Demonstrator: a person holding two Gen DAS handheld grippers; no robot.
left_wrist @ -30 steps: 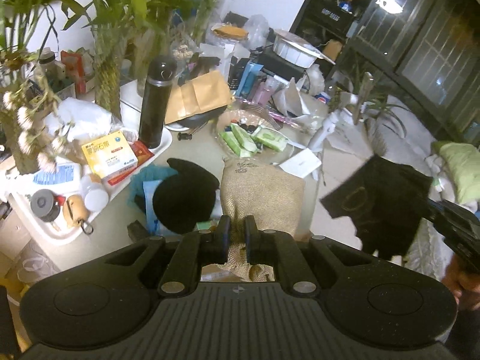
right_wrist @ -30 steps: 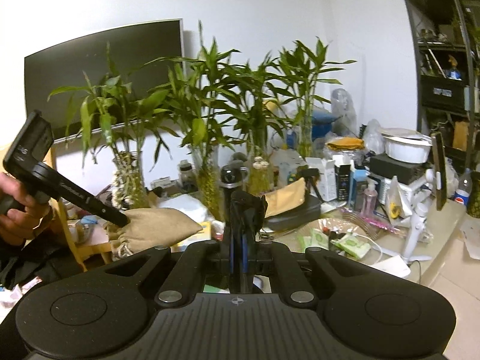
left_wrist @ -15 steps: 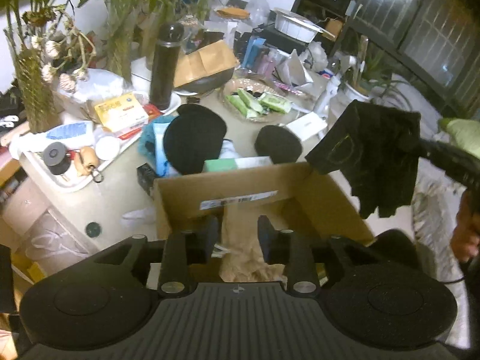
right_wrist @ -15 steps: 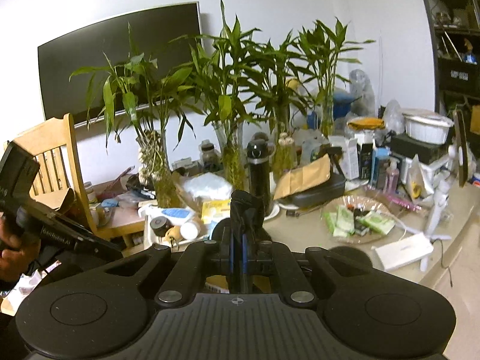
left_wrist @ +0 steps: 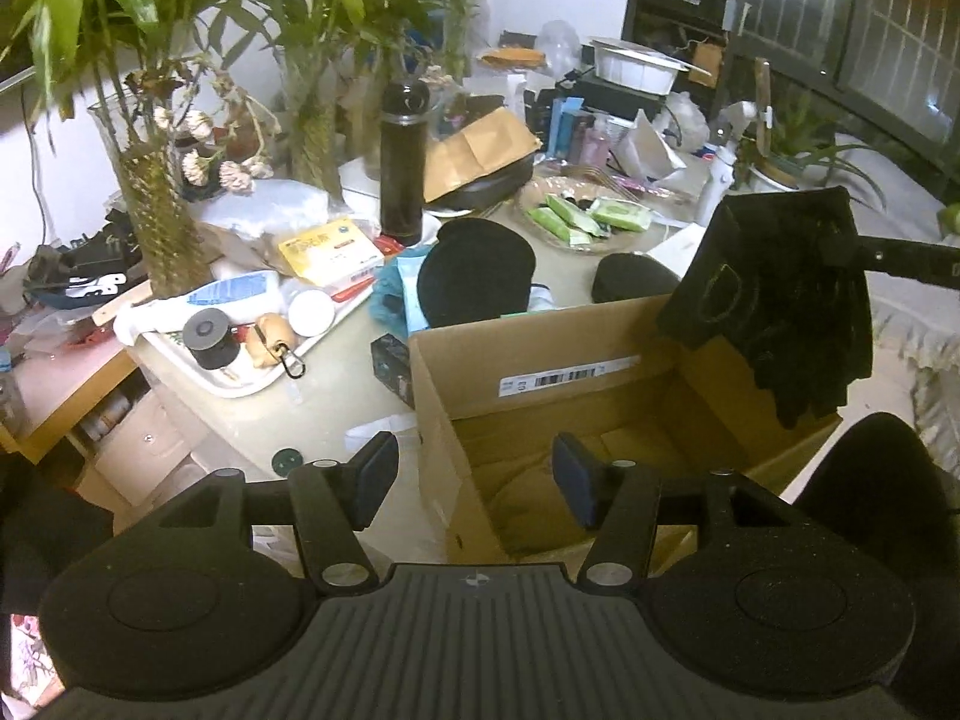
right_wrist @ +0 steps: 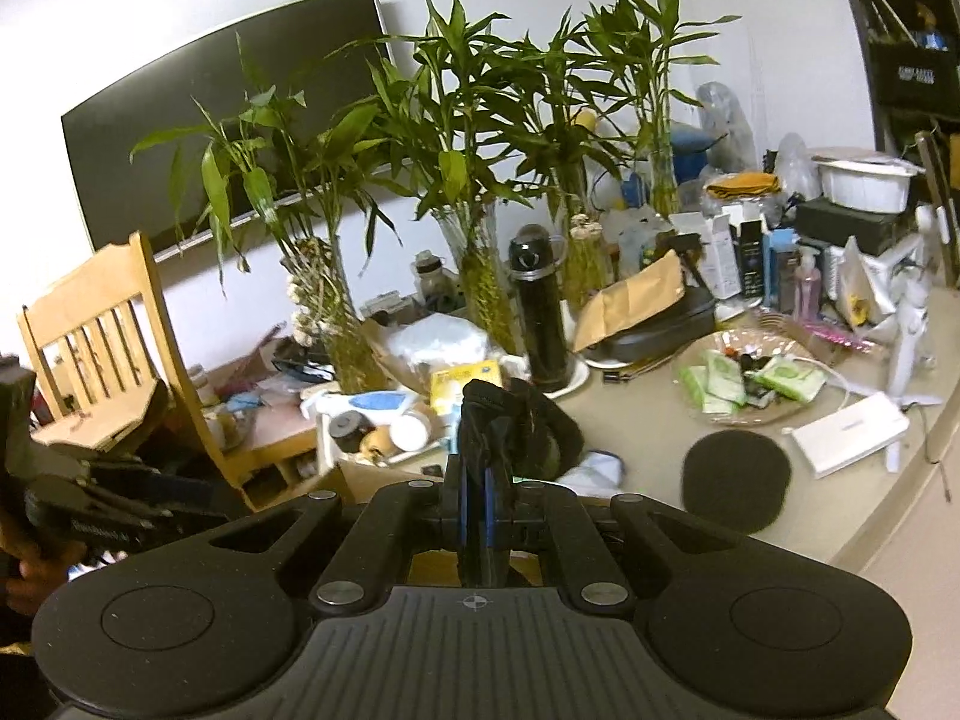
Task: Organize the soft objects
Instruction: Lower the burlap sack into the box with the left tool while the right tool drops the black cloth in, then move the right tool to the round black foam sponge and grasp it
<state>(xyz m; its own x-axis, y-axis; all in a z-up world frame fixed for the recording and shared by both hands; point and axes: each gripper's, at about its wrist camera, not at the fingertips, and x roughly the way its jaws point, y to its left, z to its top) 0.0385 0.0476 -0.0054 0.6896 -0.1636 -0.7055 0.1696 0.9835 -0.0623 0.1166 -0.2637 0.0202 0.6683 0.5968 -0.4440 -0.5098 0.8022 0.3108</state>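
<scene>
- The left gripper (left_wrist: 474, 480) is hovering over the near edge of the open brown cardboard box (left_wrist: 606, 396), with its jaws opening and nothing between them; the near wall of the box is passing under the gap.
- A tan burlap drawstring pouch (left_wrist: 540, 498) is lying on the box floor directly below and just ahead of the left fingers (left_wrist: 573, 489), free of them, so it is looking as though it is already stowed.
- The right gripper (right_wrist: 474, 468) is clenching a limp black fabric item with faint yellow markings (left_wrist: 774, 294); its pads are pinching one bunched upper edge.
- In the left wrist view that black cloth is dangling from the right gripper's fingers at the far right corner of the box, its long axis hanging straight down, with the lower hem overlapping the right rim.
- The deciding relation: the box opening is lying below and to the left of the hanging cloth, so the right hand is the nearer one for the drop, and the cloth probably needs shifting inward before letting go, or the hem may catch on the rim.
- A black knitted cap (left_wrist: 477, 276) and a flat round black pad (left_wrist: 636, 279) are waiting on the beige tabletop (left_wrist: 336, 384) just beyond the far wall of the box; the left gripper, now empty, is seeming the freer one to reach them.
</scene>
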